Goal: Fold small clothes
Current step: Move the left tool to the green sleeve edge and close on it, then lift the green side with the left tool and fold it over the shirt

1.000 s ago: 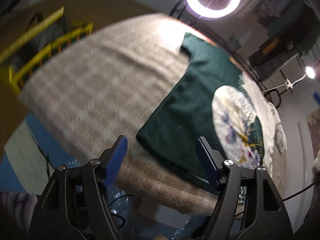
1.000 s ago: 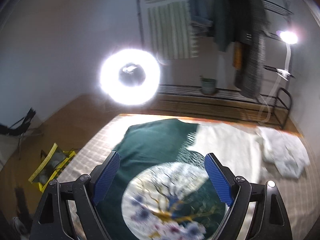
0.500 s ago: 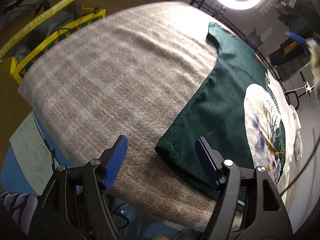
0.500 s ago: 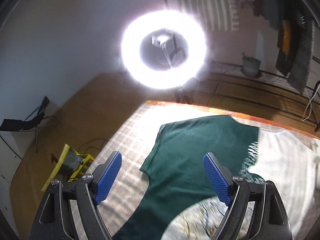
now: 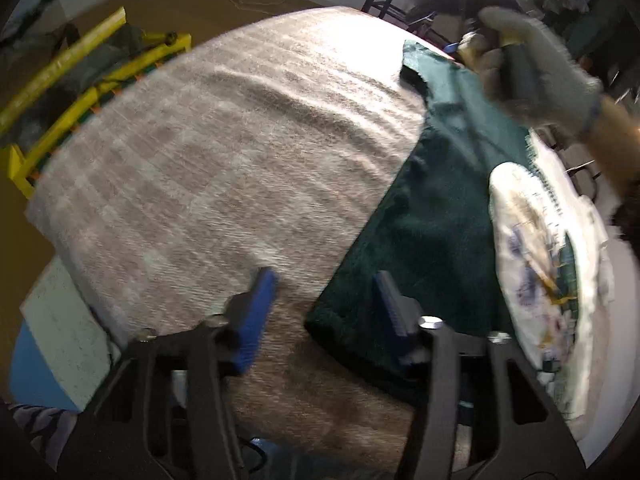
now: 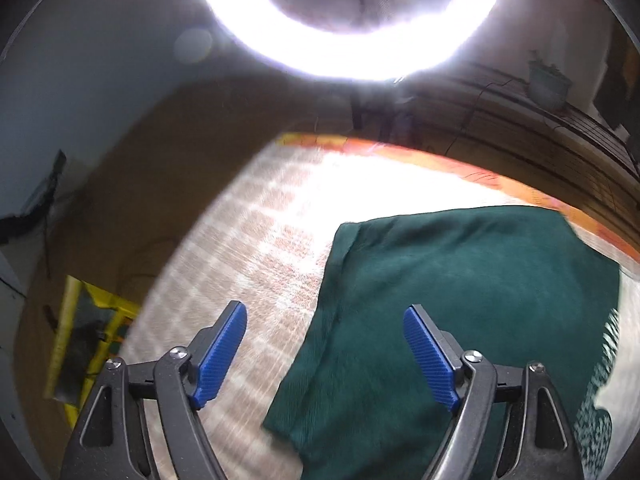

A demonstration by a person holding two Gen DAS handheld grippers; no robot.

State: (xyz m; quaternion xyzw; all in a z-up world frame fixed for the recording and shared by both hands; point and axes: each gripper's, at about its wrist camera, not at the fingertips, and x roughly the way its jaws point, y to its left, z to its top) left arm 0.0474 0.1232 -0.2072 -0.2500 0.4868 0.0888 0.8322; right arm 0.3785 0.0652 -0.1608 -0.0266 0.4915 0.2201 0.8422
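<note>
Left wrist: closing gripper (image 5: 324, 312) (nothing pinched) astride green shirt (image 5: 424, 240) corner.

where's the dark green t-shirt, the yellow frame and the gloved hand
dark green t-shirt (image 5: 424, 248): left wrist view, plain fabric beside the round print
yellow frame (image 5: 76, 92): left wrist view, its long upper rail
grey gloved hand (image 5: 532, 80): left wrist view, back of the glove

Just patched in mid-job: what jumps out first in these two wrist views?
The dark green shirt with a pale round print, flat on the checked blanket. A ring light glares atop the right wrist view. The left gripper is closing at the shirt's near corner; the right gripper hangs wide over the sleeve edge.
</note>
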